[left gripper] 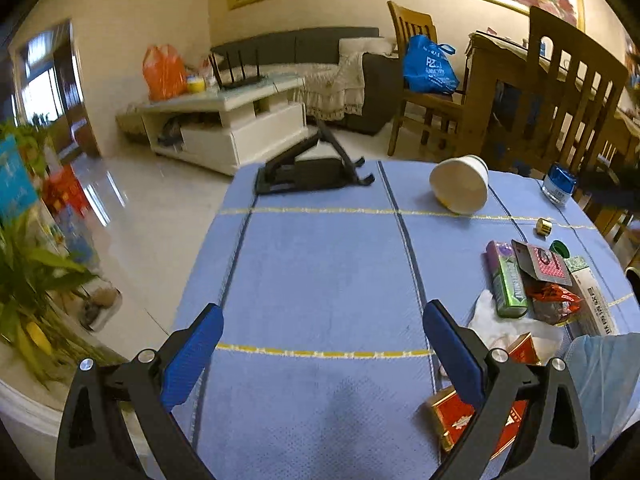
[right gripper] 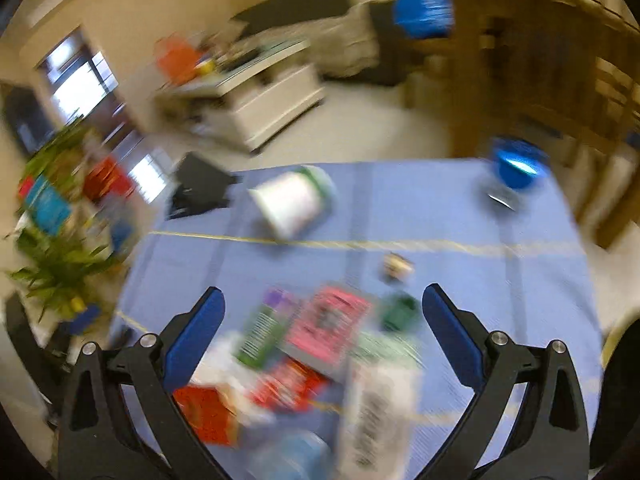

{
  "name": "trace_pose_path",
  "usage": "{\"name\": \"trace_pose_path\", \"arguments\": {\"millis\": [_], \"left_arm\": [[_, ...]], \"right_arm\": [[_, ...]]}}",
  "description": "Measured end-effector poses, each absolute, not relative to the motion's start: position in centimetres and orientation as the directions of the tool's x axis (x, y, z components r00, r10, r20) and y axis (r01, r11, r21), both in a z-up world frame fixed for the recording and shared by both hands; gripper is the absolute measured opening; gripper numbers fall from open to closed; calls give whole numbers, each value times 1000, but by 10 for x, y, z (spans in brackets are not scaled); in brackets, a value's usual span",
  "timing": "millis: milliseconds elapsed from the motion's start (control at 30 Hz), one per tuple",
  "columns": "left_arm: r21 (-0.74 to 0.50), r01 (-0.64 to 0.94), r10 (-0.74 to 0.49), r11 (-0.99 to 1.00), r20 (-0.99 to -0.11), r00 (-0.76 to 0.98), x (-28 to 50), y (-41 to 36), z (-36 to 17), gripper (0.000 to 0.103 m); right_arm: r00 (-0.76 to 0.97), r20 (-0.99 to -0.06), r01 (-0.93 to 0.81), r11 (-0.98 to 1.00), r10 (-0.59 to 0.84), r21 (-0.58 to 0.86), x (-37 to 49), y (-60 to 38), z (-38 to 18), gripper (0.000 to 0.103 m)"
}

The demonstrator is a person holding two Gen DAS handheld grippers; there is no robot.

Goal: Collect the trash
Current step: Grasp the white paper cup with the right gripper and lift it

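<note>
A pile of trash lies on the blue tablecloth (left gripper: pixel 320 272): a green gum bottle (left gripper: pixel 506 280), a red-patterned card pack (left gripper: pixel 546 262), an orange wrapper (left gripper: pixel 554 300), white tissue (left gripper: pixel 504 328) and red boxes (left gripper: pixel 456 420). A white paper cup (left gripper: pixel 460 184) lies tipped over farther back. My left gripper (left gripper: pixel 322 340) is open and empty above bare cloth, left of the pile. My right gripper (right gripper: pixel 322 328) is open and empty, hovering over the pile: the gum bottle (right gripper: pixel 264 332), the card pack (right gripper: pixel 328 322) and a white box (right gripper: pixel 380 400). The right wrist view is motion-blurred.
A black folding stand (left gripper: pixel 308 168) sits at the table's far edge. A blue-capped jar (left gripper: pixel 560 182), a gold cap (left gripper: pixel 544 227) and a green cap (left gripper: pixel 560 248) lie to the right. Wooden chairs (left gripper: pixel 560 92) stand behind the table. A plant (left gripper: pixel 28 272) is at the left.
</note>
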State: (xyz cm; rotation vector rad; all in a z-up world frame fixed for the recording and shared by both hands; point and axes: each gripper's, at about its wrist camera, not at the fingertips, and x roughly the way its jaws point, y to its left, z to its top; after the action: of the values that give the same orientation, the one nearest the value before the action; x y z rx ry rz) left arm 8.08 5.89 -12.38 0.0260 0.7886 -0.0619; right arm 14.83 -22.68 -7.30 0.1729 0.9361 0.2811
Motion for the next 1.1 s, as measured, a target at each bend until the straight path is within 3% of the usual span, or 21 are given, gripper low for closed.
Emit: {"name": "trace_pose_path", "arguments": {"millis": [167,300,500,800,1100], "left_arm": [[-39,55,-67,998,-709,702,82,75,-124,96],[-36,57,-66,998,-705,706,83,79,-125,96],[-107,87,-137,990,-729,671,95,79,-131,96],[-88,110,-139,990,-739,659,99,63,-135,96],[-138,74,-153,988,-754,638,103,73,-141,96]], "right_arm": [[471,-841,-420,906,266,51,217,-166,-85,97],[471,-865,-490,867,174,-93,247,-146,-105,97],[403,-876,-554,832,264,-4,273,-138,-122,97],[348,-874,-529,841,338,114,299,-146,-126,98],[348,-889,-587,809,298,42,292,-138,-131,97]]}}
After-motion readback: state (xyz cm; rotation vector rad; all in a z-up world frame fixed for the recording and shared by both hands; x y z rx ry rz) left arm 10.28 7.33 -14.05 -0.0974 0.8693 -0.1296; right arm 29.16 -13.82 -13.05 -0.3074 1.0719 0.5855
